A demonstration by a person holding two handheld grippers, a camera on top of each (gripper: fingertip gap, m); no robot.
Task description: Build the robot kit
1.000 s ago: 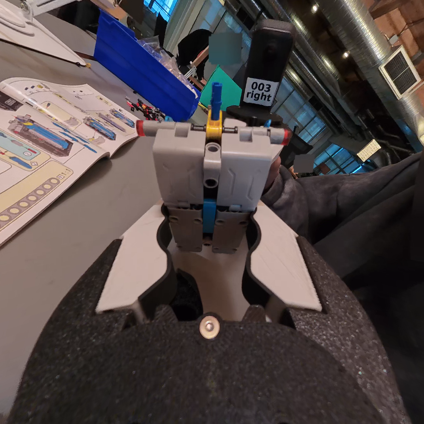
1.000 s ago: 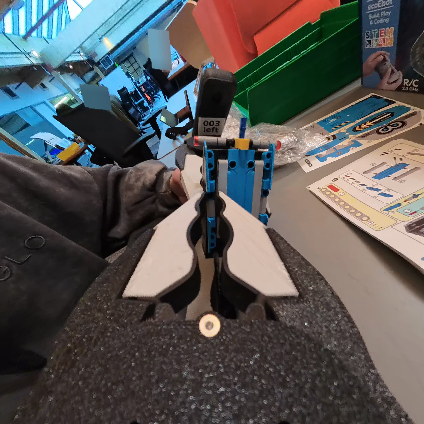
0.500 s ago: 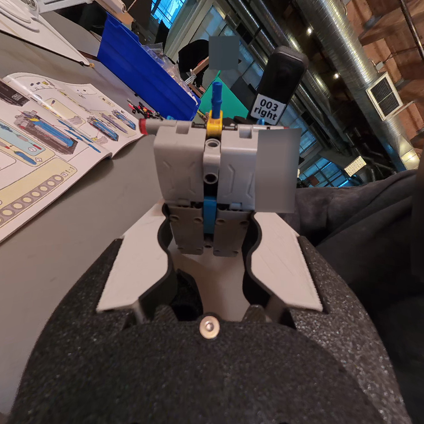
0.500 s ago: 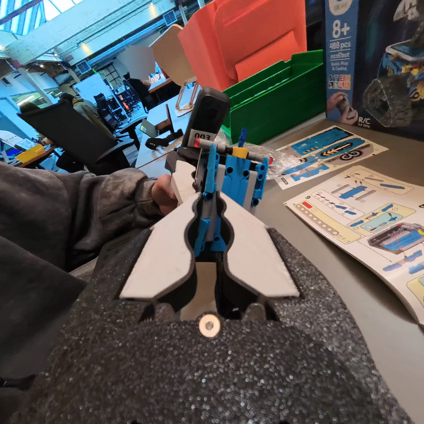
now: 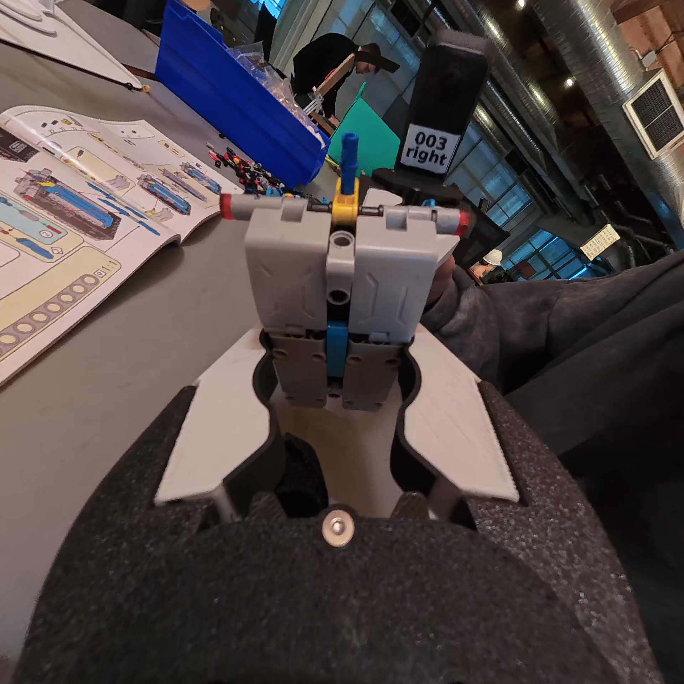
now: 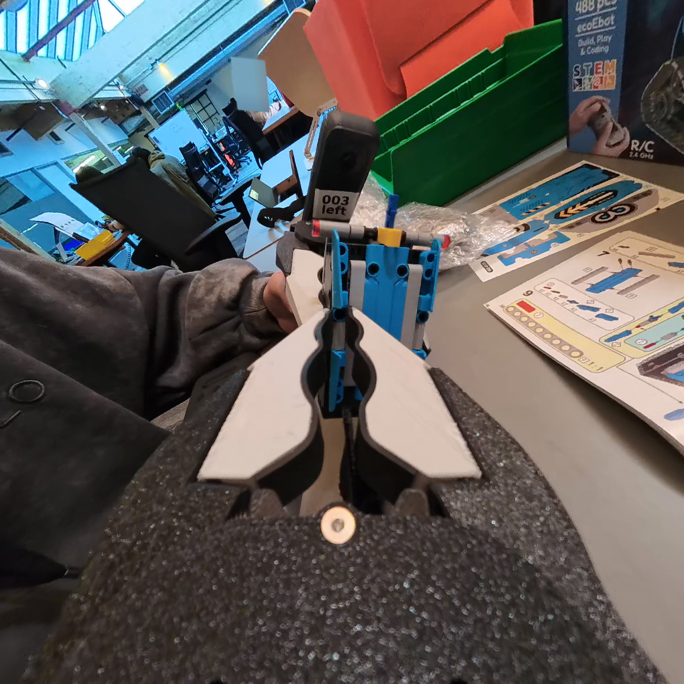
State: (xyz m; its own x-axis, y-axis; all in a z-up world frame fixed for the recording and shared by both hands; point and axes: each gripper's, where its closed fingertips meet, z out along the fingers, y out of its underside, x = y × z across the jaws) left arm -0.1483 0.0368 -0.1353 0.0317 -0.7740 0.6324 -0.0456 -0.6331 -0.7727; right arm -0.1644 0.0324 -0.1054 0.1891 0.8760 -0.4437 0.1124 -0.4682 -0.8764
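Since half a second ago, the right wrist view has been swung so that the brick assembly (image 6: 385, 296) is seen more squarely and the green bin (image 6: 473, 126) sits higher in the frame, while the left wrist view has been tilted only slightly. The brick assembly (image 5: 338, 296) is held upright at the centre of both frames, above the grey table (image 5: 129, 370). The left gripper (image 5: 337, 355) is clamped on the assembly's grey lower end, both fingers pressed against its sides. The right gripper (image 6: 338, 322) is closed on a thin blue side beam of the same assembly, though how firmly it is pinched is hard to judge. A grey axle with red tips (image 5: 342, 214) is carried across the top, with a yellow connector (image 5: 345, 209) and a blue pin (image 5: 348, 163) standing up from it. An open instruction booklet (image 5: 74, 229) is seen at the left of the left wrist view, with a blue bin (image 5: 229, 100) behind it at upper centre. A sticker sheet (image 6: 577, 218) lies at the right of the right wrist view.
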